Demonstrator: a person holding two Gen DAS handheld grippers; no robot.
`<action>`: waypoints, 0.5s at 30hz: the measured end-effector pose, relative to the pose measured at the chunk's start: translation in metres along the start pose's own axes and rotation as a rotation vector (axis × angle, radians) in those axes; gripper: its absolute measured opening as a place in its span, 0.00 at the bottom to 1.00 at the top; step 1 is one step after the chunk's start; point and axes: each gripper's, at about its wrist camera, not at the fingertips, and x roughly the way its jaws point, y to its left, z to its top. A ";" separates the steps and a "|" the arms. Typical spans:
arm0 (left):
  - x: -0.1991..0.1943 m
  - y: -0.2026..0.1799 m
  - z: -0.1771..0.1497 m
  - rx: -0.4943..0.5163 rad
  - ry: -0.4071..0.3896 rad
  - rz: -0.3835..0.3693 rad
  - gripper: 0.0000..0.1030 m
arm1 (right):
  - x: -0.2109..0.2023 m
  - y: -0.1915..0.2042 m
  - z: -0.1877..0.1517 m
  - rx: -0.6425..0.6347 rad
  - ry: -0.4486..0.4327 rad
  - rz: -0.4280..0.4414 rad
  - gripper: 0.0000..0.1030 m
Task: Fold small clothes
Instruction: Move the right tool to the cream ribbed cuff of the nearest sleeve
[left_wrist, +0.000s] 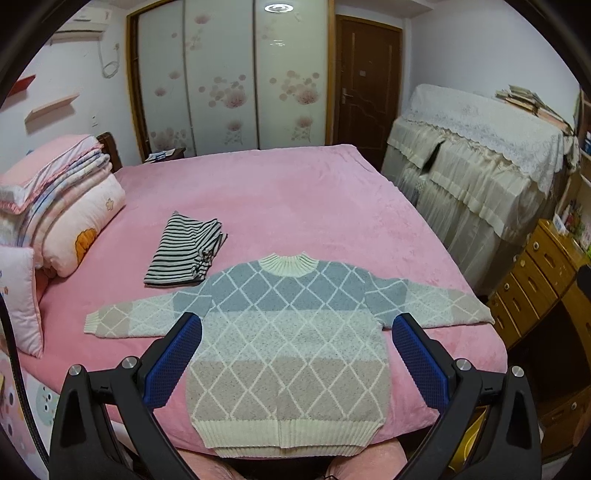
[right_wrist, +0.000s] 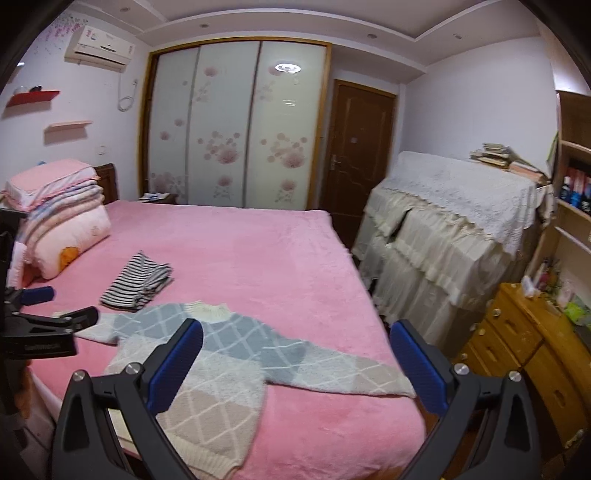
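Note:
A small knitted sweater with a diamond pattern in blue, pale and beige bands lies flat on the pink bed, sleeves spread, hem at the near edge. My left gripper hangs open above its body, holding nothing. The right wrist view shows the sweater from the right side, with my right gripper open above its right sleeve, empty. The left gripper also shows at that view's left edge. A folded black-and-white striped garment rests beyond the sweater's left shoulder.
Folded quilts and pillows are stacked at the bed's left end. A lace-covered piece of furniture and a wooden drawer unit stand right of the bed. Sliding wardrobe doors and a brown door are behind.

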 end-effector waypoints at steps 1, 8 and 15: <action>0.000 -0.004 0.003 0.009 0.001 -0.010 0.99 | 0.002 -0.005 0.000 0.011 0.003 -0.009 0.99; 0.005 -0.032 0.032 0.063 -0.075 -0.032 0.99 | 0.008 -0.046 0.007 0.025 -0.039 -0.174 0.99; 0.045 -0.068 0.061 0.100 -0.162 -0.040 0.99 | 0.024 -0.081 0.005 0.033 -0.100 -0.325 0.99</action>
